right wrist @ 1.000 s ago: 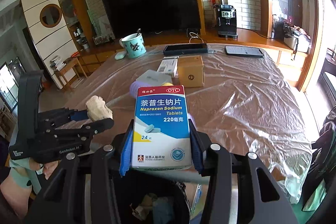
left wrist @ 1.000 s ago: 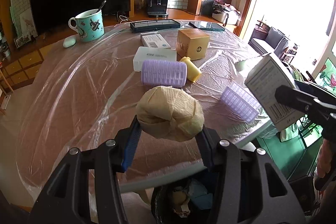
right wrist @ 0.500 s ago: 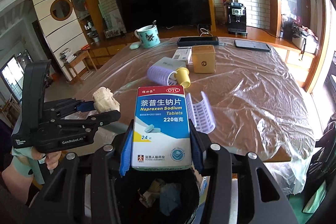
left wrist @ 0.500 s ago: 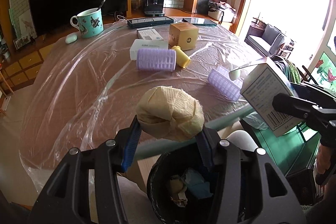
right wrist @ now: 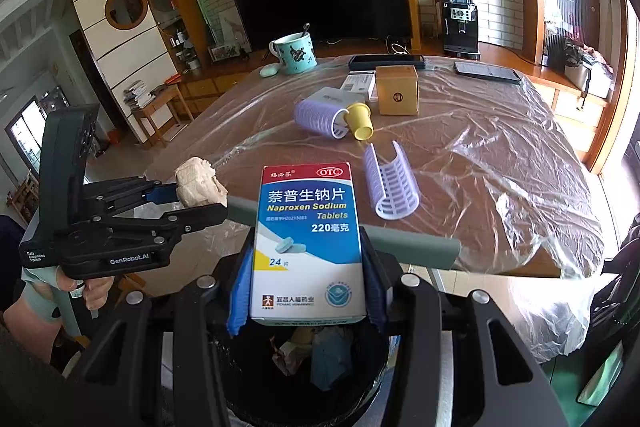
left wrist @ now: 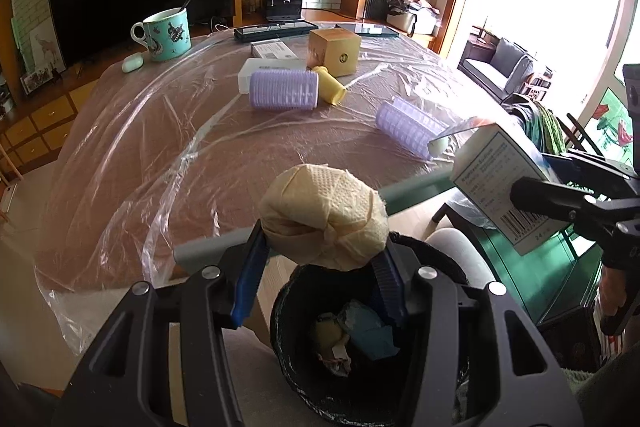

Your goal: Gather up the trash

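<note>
My left gripper [left wrist: 320, 267] is shut on a crumpled beige paper ball [left wrist: 324, 215] and holds it above a black trash bin [left wrist: 292, 359] with scraps inside. My right gripper [right wrist: 306, 287] is shut on a white and blue Naproxen tablet box [right wrist: 308, 243], held over the same bin [right wrist: 256, 407]. The box also shows at the right of the left wrist view [left wrist: 504, 187]. The left gripper with the paper ball [right wrist: 198, 183] shows at the left of the right wrist view.
The table [left wrist: 160, 155] is covered in clear plastic film. On it lie two purple hair rollers [left wrist: 284, 91] [left wrist: 408, 127], a yellow cup [left wrist: 330, 89], a wooden box [left wrist: 334, 51], white boxes, a teal mug [left wrist: 164, 35] and phones. The table's padded edge [right wrist: 412, 243] is just ahead.
Both grippers have pulled back from over the table past its edge and now hang above the trash bin, each holding its item.
</note>
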Available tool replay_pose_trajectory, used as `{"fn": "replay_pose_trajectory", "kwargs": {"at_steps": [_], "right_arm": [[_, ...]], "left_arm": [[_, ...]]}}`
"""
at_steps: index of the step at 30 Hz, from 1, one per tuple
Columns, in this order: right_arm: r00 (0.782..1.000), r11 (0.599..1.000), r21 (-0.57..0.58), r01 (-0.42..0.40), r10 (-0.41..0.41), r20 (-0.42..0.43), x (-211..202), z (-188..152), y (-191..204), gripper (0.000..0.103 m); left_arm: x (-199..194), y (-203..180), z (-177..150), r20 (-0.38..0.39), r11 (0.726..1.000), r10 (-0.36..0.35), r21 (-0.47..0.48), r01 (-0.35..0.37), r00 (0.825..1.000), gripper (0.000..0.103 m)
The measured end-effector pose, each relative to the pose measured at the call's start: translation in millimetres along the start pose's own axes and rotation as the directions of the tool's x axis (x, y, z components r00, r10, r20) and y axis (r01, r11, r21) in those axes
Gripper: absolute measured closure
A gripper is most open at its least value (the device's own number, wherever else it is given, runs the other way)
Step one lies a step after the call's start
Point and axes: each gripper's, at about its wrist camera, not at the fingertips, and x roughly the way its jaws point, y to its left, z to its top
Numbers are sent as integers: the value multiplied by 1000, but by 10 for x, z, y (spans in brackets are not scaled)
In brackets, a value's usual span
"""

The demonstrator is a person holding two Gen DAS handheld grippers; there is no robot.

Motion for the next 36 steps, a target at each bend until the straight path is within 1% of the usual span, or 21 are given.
{"fn": "replay_pose_trajectory", "kwargs": {"at_steps": [8, 21, 36], "right_arm": [[1000, 1000, -11, -6, 5, -27, 17, -103, 27, 57], [996, 1000, -6, -22, 22, -86, 113, -295, 79, 57], [988, 1000, 8, -10, 12, -155, 303, -468, 39, 57]], "left_arm": [[-23, -99, -123, -18, 1000, -17, 25, 17, 1000, 52], [22, -182, -298, -52, 998, -49, 35, 51, 997, 52], [156, -214, -443, -101, 998, -52, 42, 57, 994, 52]]}}
